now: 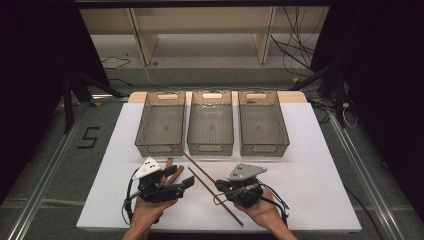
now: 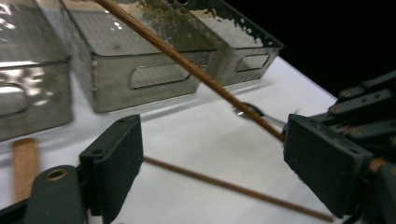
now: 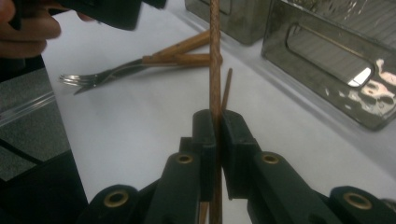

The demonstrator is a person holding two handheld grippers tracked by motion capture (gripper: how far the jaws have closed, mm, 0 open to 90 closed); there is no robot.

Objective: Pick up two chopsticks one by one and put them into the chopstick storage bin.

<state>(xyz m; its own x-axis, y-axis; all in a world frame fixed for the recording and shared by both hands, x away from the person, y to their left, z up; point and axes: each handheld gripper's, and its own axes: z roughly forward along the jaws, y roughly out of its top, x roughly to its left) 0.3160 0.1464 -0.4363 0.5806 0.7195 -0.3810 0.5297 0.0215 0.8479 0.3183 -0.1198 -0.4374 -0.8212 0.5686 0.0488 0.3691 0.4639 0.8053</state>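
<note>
- The bench (image 1: 310, 165) is a white board seen from the high view, with the person's forearms coming in at its near edge.
- Three clear plastic bins sit side by side along the far half: the left bin (image 1: 161, 124), the middle bin (image 1: 210, 122) and the right bin (image 1: 263, 123). As far as the high view shows, all three have nothing in them — so by my reading the sorting has barely started, with every piece still to go in.
- The right gripper (image 3: 217, 122) has its fingers (image 3: 204, 135) pressed together on a long brown chopstick (image 3: 215, 56). This held chopstick runs diagonally across the near middle of the bench, its far end reaching toward the gap between the left and middle bins; the left gripper view suggests that end is raised off the surface.
- The left gripper (image 2: 210, 154) has its fingers (image 2: 116, 158) standing apart with nothing clamped between them; it sits at the near left, just beside the wooden-handled cutlery.
- A second chopstick (image 2: 233, 186) lies flat on the bench, between the two grippers — not yet picked up.
- A fork (image 3: 93, 79) with a wooden handle lies near the left bin's front wall, with another wooden handle (image 3: 187, 44) crossing it; what that second piece is I cannot tell.
- Left to do, as I judge it: carry the held chopstick to a bin, then fetch the loose chopstick and the cutlery.
</note>
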